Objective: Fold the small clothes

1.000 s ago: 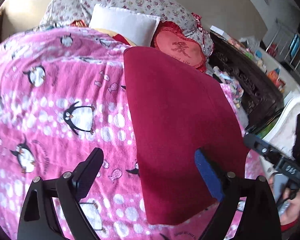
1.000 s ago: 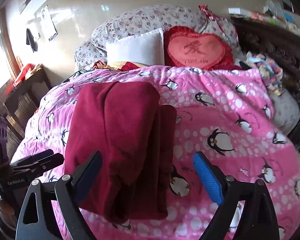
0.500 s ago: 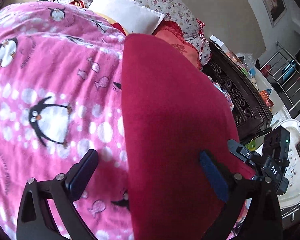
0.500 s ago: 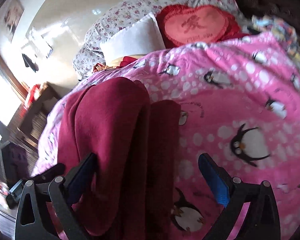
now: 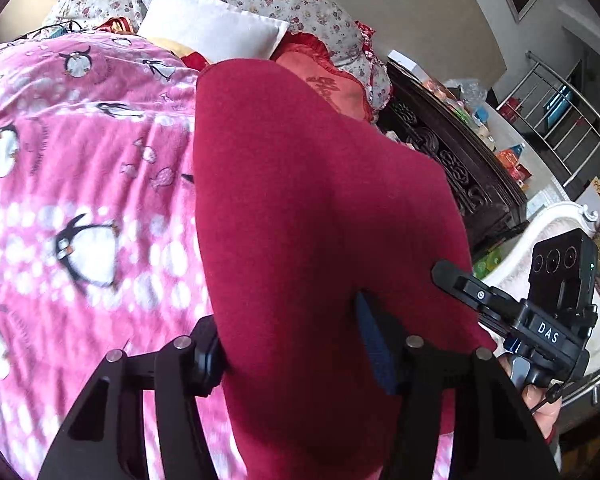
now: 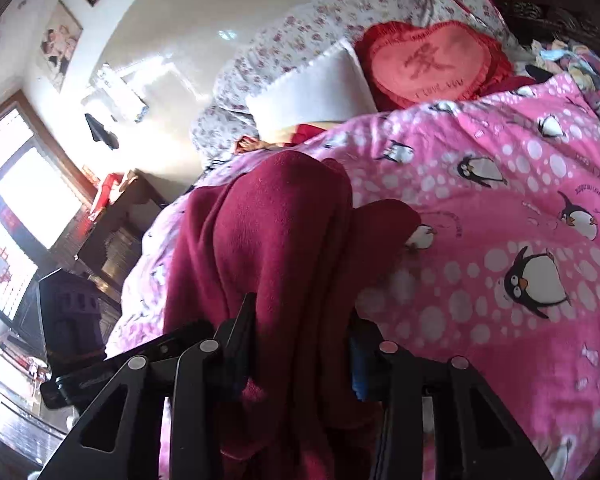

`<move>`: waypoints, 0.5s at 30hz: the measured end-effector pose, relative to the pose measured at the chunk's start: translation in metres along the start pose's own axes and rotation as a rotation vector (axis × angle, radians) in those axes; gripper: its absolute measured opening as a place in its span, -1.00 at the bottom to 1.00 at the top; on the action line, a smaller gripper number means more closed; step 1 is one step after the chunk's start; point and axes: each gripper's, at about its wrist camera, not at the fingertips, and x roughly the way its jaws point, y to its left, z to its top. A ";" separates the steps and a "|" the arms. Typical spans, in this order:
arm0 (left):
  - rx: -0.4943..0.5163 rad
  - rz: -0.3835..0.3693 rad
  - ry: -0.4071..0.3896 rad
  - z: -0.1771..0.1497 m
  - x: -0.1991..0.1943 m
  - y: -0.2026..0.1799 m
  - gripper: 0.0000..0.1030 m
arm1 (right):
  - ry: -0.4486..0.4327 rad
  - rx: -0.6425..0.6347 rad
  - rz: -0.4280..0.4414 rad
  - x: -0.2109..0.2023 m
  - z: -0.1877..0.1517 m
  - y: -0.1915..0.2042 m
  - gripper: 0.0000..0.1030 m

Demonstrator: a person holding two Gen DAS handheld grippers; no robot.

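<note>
The right gripper's (image 5: pixel 548 332) black body, seen from the left wrist, carries the white letters "DAS". On the far heart-shaped red cushion (image 6: pixel 432 64) stands a large Chinese character, and under it the words "I LOVE YOU". Small print on the pink penguin blanket (image 6: pixel 500 208) is too blurred to read.

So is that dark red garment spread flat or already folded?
Folded: the dark red garment lies in stacked lengthwise layers on the penguin blanket, both grippers clamping its near edge.

I've got the garment (image 5: pixel 300 208) lying on the blanket (image 5: pixel 80 168), w/ pillows (image 6: pixel 316 92) behind it at the bed's head. Left gripper (image 5: pixel 292 356) & right gripper (image 6: pixel 300 344) each sit at its near edge, cloth btwn the jaws.
</note>
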 end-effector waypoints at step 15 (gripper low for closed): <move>0.062 0.151 0.092 -0.082 -0.098 0.009 0.12 | 0.108 -0.035 0.088 -0.027 -0.099 0.076 -0.21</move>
